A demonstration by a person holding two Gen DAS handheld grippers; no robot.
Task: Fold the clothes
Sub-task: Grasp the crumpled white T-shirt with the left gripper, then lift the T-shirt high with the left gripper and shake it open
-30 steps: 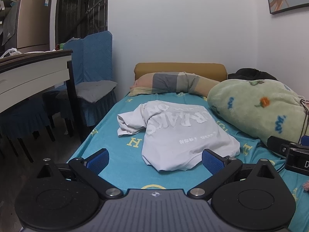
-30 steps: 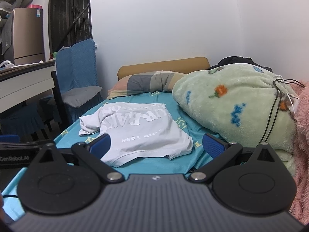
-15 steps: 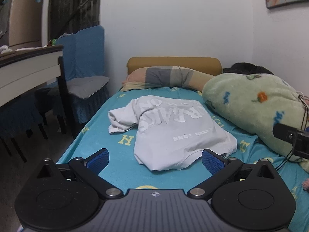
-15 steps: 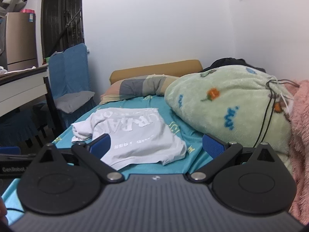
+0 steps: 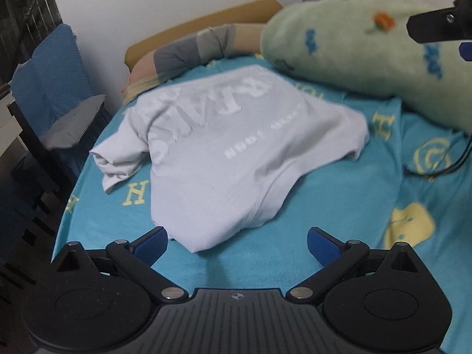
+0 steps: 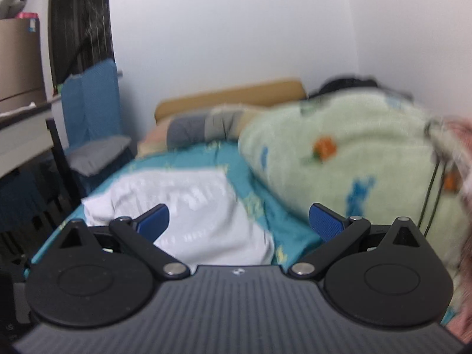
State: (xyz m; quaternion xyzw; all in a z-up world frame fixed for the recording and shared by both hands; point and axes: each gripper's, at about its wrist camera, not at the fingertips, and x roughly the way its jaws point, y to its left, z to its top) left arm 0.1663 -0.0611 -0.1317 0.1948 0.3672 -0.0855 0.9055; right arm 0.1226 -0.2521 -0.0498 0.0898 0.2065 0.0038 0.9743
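Note:
A white T-shirt (image 5: pixel 230 147) with white lettering lies rumpled on the teal bedsheet (image 5: pixel 339 206), one sleeve bunched at its left. My left gripper (image 5: pixel 236 243) is open and empty, tilted down, just short of the shirt's near hem. My right gripper (image 6: pixel 239 221) is open and empty, held higher to the right; the shirt (image 6: pixel 200 206) lies below and left of it. The right gripper's body shows at the left wrist view's top right (image 5: pixel 436 26).
A bulky green blanket (image 5: pixel 368 44) fills the bed's right side, with a black cable (image 5: pixel 454 162) trailing from it. A grey and peach pillow (image 5: pixel 188 50) lies at the headboard. A blue-covered chair (image 5: pixel 56 88) and a desk (image 6: pixel 20 135) stand left of the bed.
My left gripper has moved forward and tipped down toward the shirt's near hem. My right gripper has shifted forward and up. Both stay open; the shirt has not moved.

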